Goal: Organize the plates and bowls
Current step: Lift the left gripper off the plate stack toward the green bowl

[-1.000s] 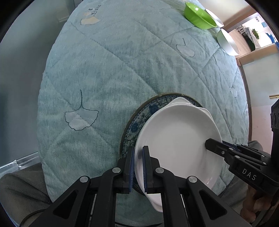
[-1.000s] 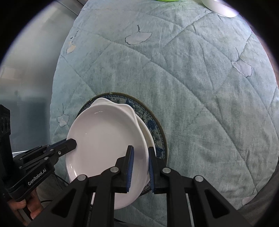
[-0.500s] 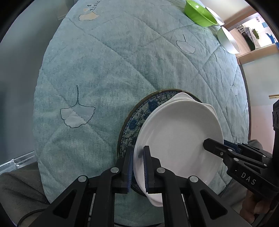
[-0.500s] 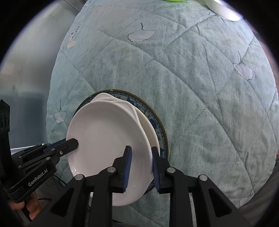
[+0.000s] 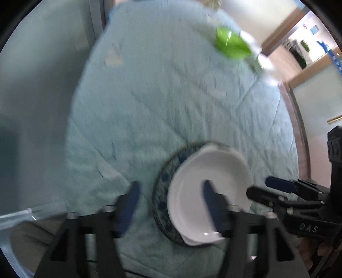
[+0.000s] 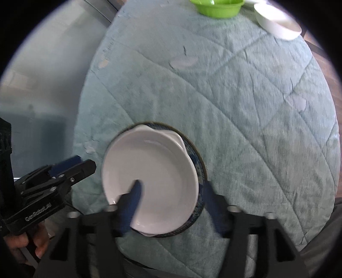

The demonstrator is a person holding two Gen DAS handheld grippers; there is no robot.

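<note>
White plate (image 6: 149,181) rests on top of a second white dish, and both sit on a larger blue-patterned plate (image 5: 162,192) at the near edge of a round bench (image 6: 245,107) covered in a pale teal quilted cloth stitched with leaf shapes. The scalloped rim of the lower white dish (image 6: 177,136) peeks out past the far right side of the top one, and the blue plate shows as a dark crescent around the stack.

The left gripper (image 5: 168,198) hangs just above the stack with its jaws spread wide: one blue-padded finger over the cloth to the left of the blue plate, the other over the white plate's bowl. Neither finger grips anything. The right gripper (image 6: 172,194) is likewise open wide, one pad over the white plate's near-left part and the other beyond the stack's right edge, holding nothing. Each tool appears in the other's view beside the stack, a hand visible at its handle.

At the far side of the bench stand a lime-green bowl (image 6: 218,8) and, just beside it to the right, a white bowl (image 6: 277,23). The left wrist view is smeared with motion blur, so fine detail there is lost.
</note>
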